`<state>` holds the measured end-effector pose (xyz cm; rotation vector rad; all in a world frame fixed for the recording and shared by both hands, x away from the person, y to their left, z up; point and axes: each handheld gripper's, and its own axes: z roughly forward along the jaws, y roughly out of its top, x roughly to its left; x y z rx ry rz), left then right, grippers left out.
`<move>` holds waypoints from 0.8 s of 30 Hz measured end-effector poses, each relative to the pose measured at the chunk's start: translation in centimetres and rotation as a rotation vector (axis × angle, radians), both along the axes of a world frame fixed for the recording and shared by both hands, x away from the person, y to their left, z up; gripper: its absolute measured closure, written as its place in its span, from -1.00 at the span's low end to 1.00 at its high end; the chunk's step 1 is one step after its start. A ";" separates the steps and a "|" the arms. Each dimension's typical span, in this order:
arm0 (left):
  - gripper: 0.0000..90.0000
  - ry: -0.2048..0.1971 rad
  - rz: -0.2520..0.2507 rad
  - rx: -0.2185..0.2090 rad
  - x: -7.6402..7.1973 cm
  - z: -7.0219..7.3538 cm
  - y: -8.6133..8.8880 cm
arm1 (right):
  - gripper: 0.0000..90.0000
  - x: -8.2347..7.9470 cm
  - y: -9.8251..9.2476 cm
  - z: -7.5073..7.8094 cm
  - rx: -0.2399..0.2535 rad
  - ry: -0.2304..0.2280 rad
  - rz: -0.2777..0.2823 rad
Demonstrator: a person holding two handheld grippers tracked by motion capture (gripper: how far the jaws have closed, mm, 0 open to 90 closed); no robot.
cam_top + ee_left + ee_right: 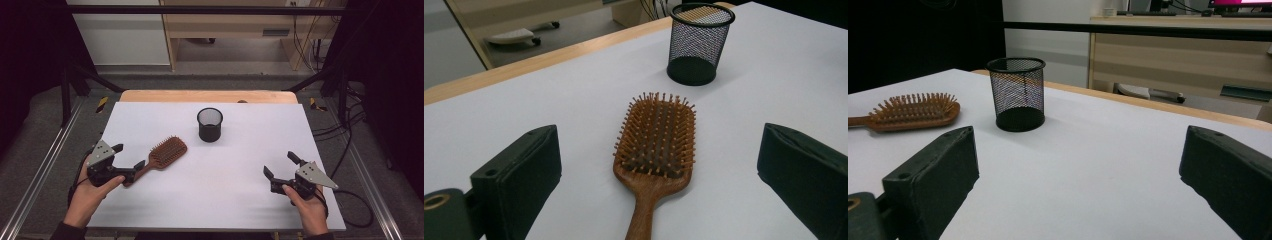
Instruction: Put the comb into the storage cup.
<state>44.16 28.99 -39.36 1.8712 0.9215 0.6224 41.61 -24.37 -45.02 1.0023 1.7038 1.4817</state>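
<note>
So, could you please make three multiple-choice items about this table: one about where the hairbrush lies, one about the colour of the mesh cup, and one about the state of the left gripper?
1. Where does the hairbrush lie?
A. inside the mesh cup
B. flat on the white table, bristles up, left of the cup
C. in the right gripper

2. What colour is the mesh cup?
A. black
B. red
C. white

3. In what state is the left gripper?
A. shut on the brush handle
B. shut on nothing
C. open, a jaw on each side of the handle

Answers:
1 B, the high view shows it on the table apart from the cup.
2 A, black in every view.
3 C, the left gripper view shows both jaws wide apart, not touching the handle.
</note>
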 end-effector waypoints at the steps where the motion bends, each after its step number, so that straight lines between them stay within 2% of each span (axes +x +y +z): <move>1: -0.91 0.019 -0.011 0.008 0.4 0.4 -0.2 | -0.95 0.0 0.0 0.0 0.002 0.000 0.000; 2: -0.91 0.019 -0.011 0.008 0.4 0.4 -0.2 | -0.95 0.0 0.0 0.0 0.002 0.000 -0.001; 4: -0.91 0.042 -0.024 0.036 0.9 0.7 -0.4 | -0.95 0.0 0.0 0.0 -0.001 0.000 -0.002; 5: -0.90 0.069 -0.032 0.047 1.3 0.8 -0.5 | -0.95 0.0 0.0 0.0 0.002 0.000 -0.002; 6: -0.90 0.069 -0.032 0.047 1.3 0.8 -0.5 | -0.95 0.0 0.0 0.0 0.001 -0.001 -0.001; 9: -0.89 0.127 -0.049 0.040 2.1 0.9 -0.6 | -0.95 0.0 0.0 0.0 0.006 0.001 -0.004; 11: -0.89 0.150 -0.058 0.072 2.7 0.9 -0.8 | -0.95 0.0 -0.1 0.0 0.009 0.000 -0.004; 12: -0.88 0.150 -0.058 0.072 2.7 0.9 -0.8 | -0.95 0.0 -0.1 0.0 0.009 0.000 -0.004; 16: -0.89 0.177 -0.076 0.129 3.7 0.8 -1.3 | -0.95 0.0 -0.1 0.0 0.006 0.001 -0.004; 17: -0.89 0.194 -0.090 0.156 4.2 0.7 -1.6 | -0.95 0.0 -0.1 0.0 0.006 0.002 -0.004; 24: -0.88 0.232 -0.096 0.214 5.5 -0.2 -2.3 | -0.95 0.0 -0.2 0.0 0.010 0.001 -0.003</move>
